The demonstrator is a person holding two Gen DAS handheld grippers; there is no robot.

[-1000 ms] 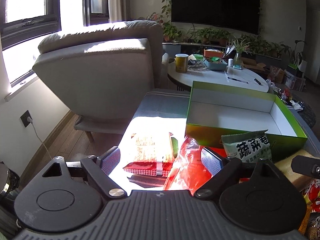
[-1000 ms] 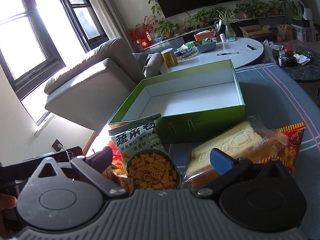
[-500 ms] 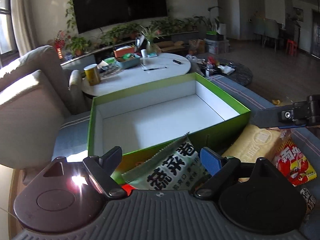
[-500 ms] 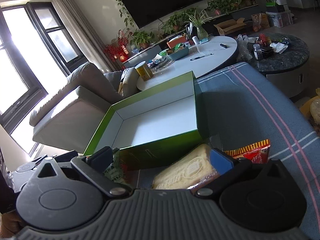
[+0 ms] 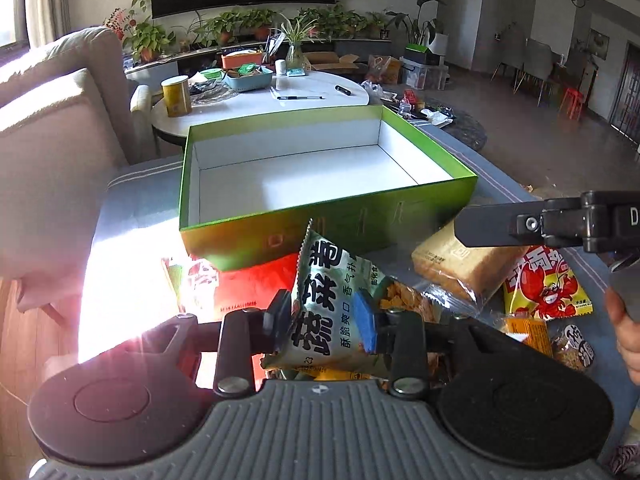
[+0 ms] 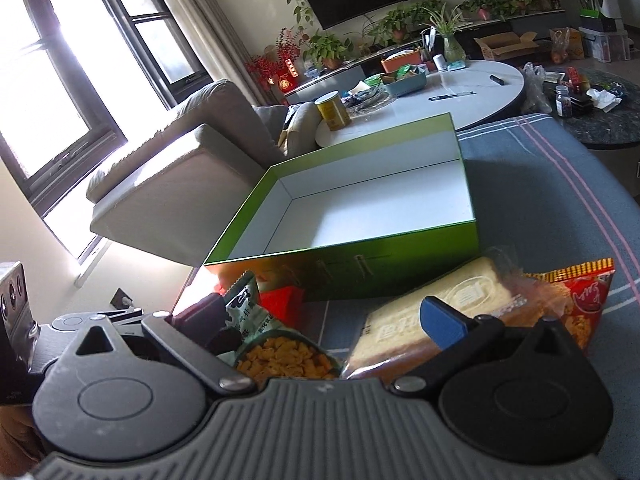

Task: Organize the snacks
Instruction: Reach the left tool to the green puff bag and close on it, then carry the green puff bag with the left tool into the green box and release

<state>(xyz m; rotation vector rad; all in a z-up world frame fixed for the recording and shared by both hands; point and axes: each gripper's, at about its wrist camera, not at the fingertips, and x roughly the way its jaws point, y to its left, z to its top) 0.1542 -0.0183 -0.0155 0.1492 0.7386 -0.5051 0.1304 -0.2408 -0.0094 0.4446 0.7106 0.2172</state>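
An open green box with a white inside stands on the grey striped cloth, nothing in it. In front of it lies a pile of snacks. My left gripper is shut on a green snack bag, both pads pressing its sides; the bag stands tilted up. My right gripper is open just above a wrapped bread loaf, its blue pad over the loaf's near end. One finger of the right gripper reaches in above the loaf. A red and yellow lobster bag lies to the right.
A red packet lies in sunlight left of the green bag. A beige armchair stands at the left. Behind the box is a white round table with a yellow can. A person's hand shows at the right edge.
My left gripper swung right from the sunlit red packets to face the box, then closed on the green snack bag. The right gripper shifted slightly and stayed open over the bread loaf.
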